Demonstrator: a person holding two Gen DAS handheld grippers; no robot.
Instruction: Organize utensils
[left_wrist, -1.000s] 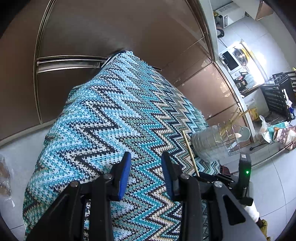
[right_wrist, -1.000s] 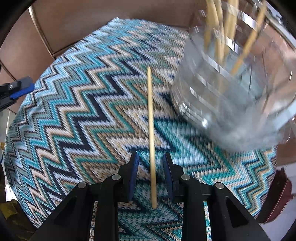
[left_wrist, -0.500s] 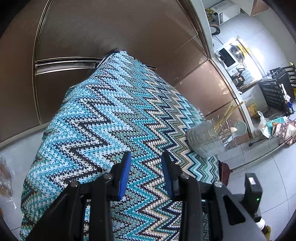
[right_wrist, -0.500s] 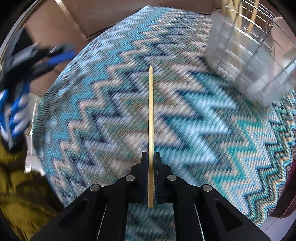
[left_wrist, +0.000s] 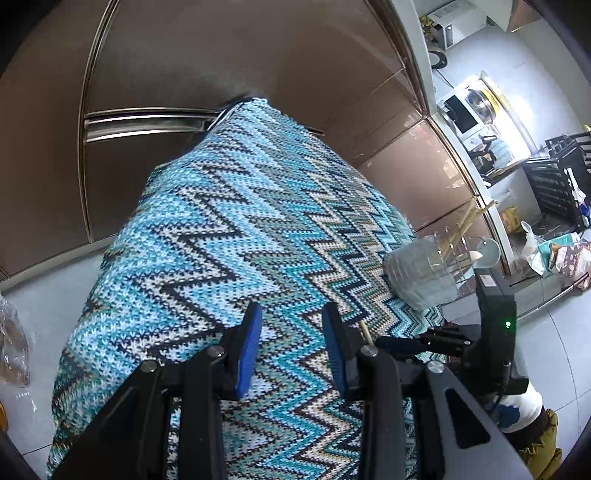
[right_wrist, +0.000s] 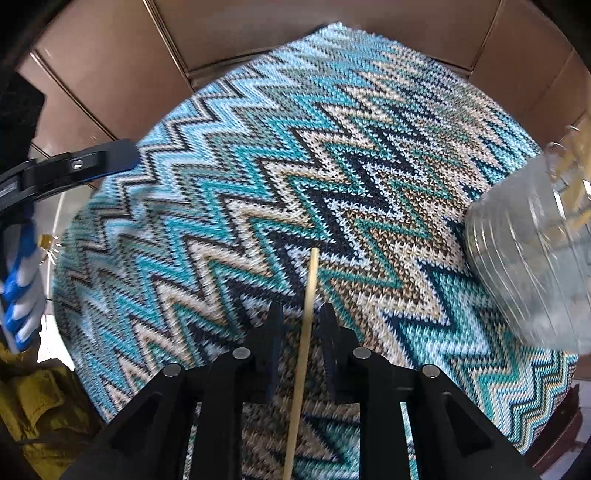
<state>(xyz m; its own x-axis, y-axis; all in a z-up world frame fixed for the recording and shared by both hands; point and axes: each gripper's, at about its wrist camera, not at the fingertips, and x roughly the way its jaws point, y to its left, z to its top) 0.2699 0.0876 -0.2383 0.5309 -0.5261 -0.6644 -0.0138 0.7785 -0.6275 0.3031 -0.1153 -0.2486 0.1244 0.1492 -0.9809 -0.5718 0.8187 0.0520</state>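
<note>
Half a second ago the right hand-held gripper had its jaws pinched on the wooden chopstick; now they are opening, with a gap on each side of the stick, so it sits between them and is not squeezed. The chopstick lies on the zigzag cloth that covers the worktop, near the front edge, with its far tip pointing away. The clear holder with other sticks in it stands at the right, apart from this one. I think the stick is light, thin and stiff, and smooth enough to roll or slip, so a good place to grab it is near the middle of its length. The left hand-held gripper is spread and has nothing in it, low over the cloth. Its view shows the kitchen floor and a microwave far off, and only a tiny bit of the stick; the right view shows most of it.
</note>
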